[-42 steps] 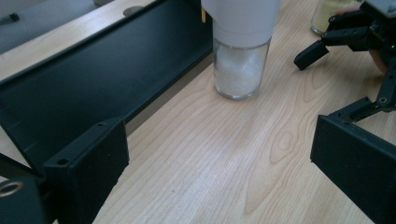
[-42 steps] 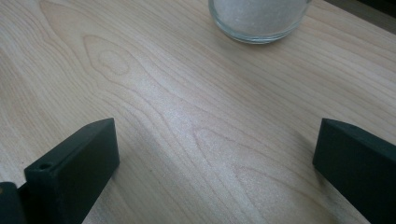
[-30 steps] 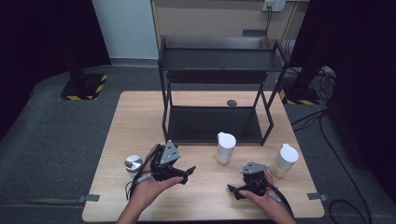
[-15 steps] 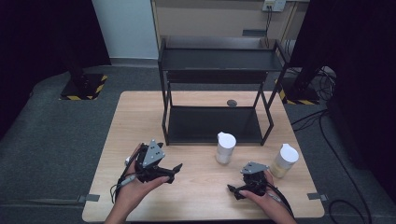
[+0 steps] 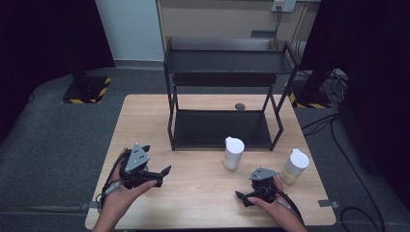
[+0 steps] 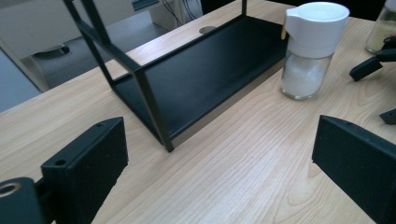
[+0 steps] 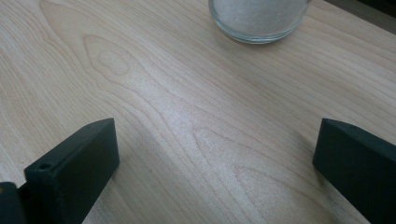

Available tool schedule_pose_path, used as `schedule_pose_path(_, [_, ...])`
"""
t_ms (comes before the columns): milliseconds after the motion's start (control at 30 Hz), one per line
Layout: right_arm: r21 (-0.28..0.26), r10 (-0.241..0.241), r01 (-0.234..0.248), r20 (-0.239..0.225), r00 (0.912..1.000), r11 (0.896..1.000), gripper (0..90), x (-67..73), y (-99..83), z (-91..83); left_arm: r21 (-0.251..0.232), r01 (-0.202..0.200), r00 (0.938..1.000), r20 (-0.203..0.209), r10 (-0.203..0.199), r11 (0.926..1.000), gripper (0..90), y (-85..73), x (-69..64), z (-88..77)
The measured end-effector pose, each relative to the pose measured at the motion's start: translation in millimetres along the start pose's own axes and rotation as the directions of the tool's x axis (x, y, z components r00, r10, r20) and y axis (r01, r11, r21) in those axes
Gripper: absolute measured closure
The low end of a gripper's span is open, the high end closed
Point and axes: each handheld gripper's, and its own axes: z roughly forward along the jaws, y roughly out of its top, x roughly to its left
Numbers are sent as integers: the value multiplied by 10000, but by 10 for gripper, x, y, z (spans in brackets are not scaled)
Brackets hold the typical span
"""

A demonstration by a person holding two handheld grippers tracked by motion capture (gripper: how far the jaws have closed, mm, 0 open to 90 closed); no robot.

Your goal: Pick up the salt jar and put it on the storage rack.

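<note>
Your left claw (image 5: 162,175) gapes wide and empty, aimed at the white-lidded jar (image 5: 234,152) before the rack (image 5: 222,72). Your right claw (image 5: 243,198), equally spread and empty, waits near that jar.

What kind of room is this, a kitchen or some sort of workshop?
Probably a lab or recording studio, not a kitchen. A lone wooden table stands on grey carpet between dark curtains, cables trail across the floor, and the person's hands hold a left tool and a right tool.
</note>
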Motion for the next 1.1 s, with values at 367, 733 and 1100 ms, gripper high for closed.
schedule_pose_path(367, [-1,2,-2,0,10000,10000,9,0,0,0,245,50,9996,-265,-44,9997,23,-106,37,-111])
schedule_pose_path(733, [0,3,-3,0,10000,10000,9,0,0,0,541,-60,9991,-424,83,9985,23,-177,25,-121])
schedule_pose_path(1100, [0,-3,3,-5,10000,10000,9,-1,0,0,973,-28,9978,-651,92,9953,22,-292,49,-137])
